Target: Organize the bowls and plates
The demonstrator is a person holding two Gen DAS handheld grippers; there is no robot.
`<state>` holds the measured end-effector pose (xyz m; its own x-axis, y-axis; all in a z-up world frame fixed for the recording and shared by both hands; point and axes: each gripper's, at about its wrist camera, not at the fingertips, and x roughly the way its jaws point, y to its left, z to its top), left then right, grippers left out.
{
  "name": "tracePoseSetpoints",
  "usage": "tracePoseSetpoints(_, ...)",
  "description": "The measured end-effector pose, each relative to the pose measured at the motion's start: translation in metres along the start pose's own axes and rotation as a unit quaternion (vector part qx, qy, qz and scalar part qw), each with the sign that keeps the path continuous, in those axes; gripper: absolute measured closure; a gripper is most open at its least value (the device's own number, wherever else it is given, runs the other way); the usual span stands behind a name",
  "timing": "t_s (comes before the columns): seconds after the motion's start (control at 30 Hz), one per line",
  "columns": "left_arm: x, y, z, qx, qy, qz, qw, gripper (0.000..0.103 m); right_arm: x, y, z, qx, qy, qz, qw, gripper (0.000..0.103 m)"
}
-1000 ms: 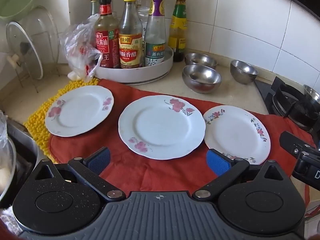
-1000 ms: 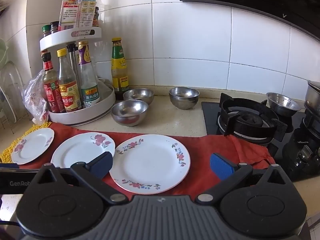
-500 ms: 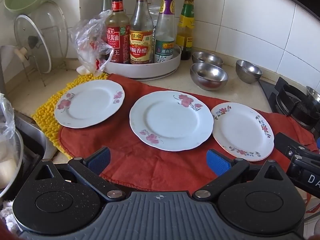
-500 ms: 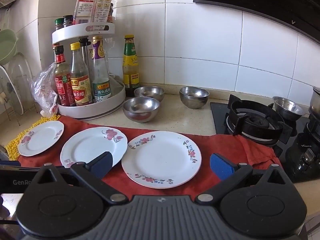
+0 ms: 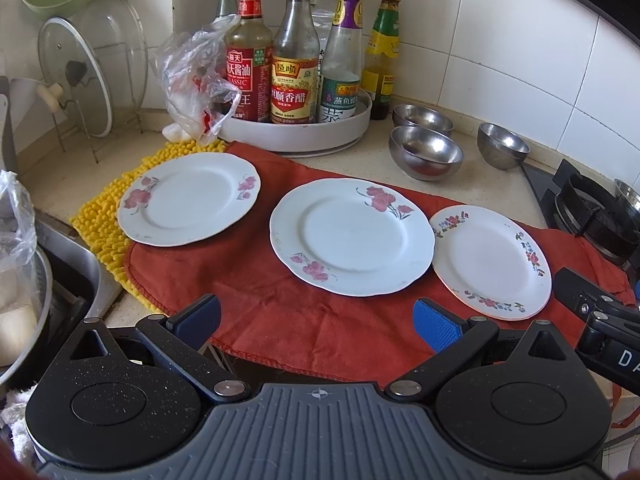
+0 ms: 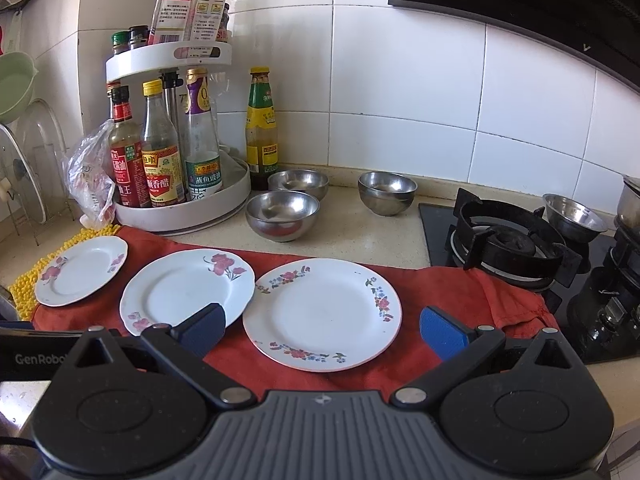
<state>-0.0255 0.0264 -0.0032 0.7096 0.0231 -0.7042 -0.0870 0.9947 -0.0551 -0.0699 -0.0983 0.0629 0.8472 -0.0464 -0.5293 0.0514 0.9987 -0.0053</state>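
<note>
Three white flowered plates lie in a row on a red cloth (image 5: 280,320): a left plate (image 5: 188,199) (image 6: 80,271), a larger middle plate (image 5: 352,236) (image 6: 186,290) and a right plate (image 5: 492,262) (image 6: 322,314). Three steel bowls stand behind them on the counter (image 5: 426,153) (image 5: 422,117) (image 5: 503,145), also in the right wrist view (image 6: 282,215) (image 6: 298,183) (image 6: 387,192). A further steel bowl (image 6: 574,218) sits on the stove. My left gripper (image 5: 316,322) is open and empty, in front of the middle plate. My right gripper (image 6: 322,330) is open and empty, over the near edge of the right plate.
A white turntable rack (image 5: 296,128) of sauce bottles stands at the back, with a plastic bag (image 5: 196,80) beside it. A lid rack (image 5: 80,76) and sink (image 5: 48,280) are left. A gas stove (image 6: 516,244) is right. A yellow mat (image 5: 104,216) lies under the cloth's left end.
Both grippers have drawn back and shifted left a little, so the plates sit further right in both views. Both stay open. Nothing on the counter has moved.
</note>
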Motion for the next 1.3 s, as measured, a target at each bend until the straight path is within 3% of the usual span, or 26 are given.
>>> tracePoseSetpoints(0.87, 0.013, -0.014, 0.005, -0.005, 0.009, -0.002, 0.9999, 0.0, 0.027, -0.014, 0.003, -0.005, 0.026, 0.011, 1.0, 0.0)
tracePoseSetpoints(1.3, 0.05, -0.057, 0.006, 0.026, 0.054, -0.045, 0.9972, 0.0, 0.067, -0.059, 0.009, 0.004, 0.055, -0.011, 0.998, 0.0)
